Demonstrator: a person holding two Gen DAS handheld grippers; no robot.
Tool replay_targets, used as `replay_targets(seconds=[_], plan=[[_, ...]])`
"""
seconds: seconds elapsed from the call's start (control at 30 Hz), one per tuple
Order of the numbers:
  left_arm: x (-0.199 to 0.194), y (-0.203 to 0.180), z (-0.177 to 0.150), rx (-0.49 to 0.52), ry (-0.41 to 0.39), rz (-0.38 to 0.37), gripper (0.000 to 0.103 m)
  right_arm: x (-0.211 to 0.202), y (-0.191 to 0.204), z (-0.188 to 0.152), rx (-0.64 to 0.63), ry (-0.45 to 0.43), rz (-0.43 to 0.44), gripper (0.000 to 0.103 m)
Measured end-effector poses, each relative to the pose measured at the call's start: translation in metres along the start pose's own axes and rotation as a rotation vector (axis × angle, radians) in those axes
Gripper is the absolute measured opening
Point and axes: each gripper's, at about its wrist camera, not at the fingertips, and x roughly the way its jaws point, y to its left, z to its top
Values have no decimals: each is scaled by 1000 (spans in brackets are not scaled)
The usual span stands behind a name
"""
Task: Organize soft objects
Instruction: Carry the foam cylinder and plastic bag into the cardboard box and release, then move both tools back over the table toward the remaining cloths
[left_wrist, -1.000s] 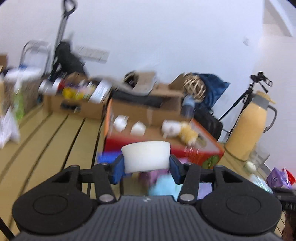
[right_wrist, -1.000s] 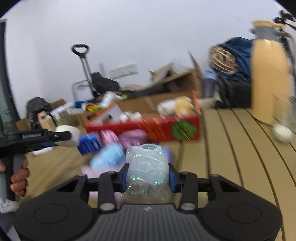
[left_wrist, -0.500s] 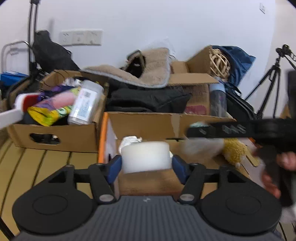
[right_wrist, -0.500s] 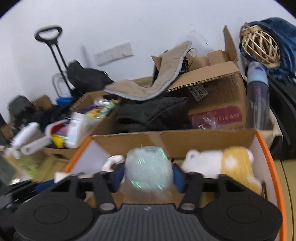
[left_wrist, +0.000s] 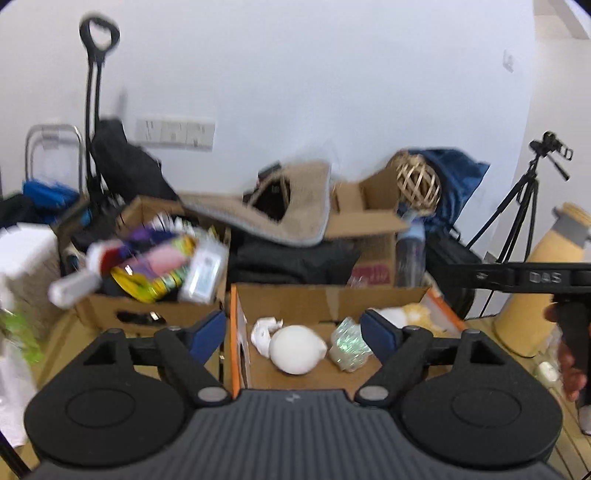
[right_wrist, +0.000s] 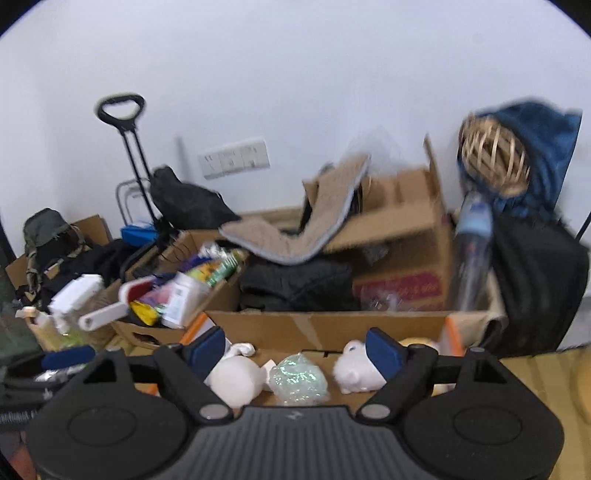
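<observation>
Grippers, left (left_wrist: 293, 330) and right (right_wrist: 295, 349), gape empty above the cardboard box (left_wrist: 328, 299).

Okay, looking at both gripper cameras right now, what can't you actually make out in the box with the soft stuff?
- Left wrist view: yellow-and-white plush mostly hidden behind the left gripper's finger.
- Right wrist view: white plush partly covered by the right gripper's finger.
- Both views: orange-edged box's near end cut off by gripper bodies.
- Left wrist view: items in the neighbouring carton are motion-blurred, unreadable.
</observation>
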Motion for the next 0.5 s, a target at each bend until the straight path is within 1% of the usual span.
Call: replay_targets(seconds=[0.03, 0.1, 0.13, 0.2, 0.3, 0.43, 0.5], plan=[[-14, -3, 4, 6, -13, 3, 84, -21, 2, 2, -19, -8, 1, 87], [-47, -10, 7, 21, -33, -9, 88, -57, 6, 0, -48, -20, 5, 88], [-62, -13, 5, 32, -40, -23, 89, -73, 8, -4, -58, -29, 6, 88], [-97, -18, -10, 44, -65, -31, 89, -107, 13, -20, -86, -44, 10, 88], [-149, -25, -51, 58, -108, -32, 92, -161, 25, -62, -138, -102, 8, 90], [-201, -38, -115, 93, -140, -35, 94, -217, 46, -136, -240, -180, -37, 94], [-222, -42, -148, 82, -146, -31, 96, -240, 55, -175, -280, -219, -53, 98]])
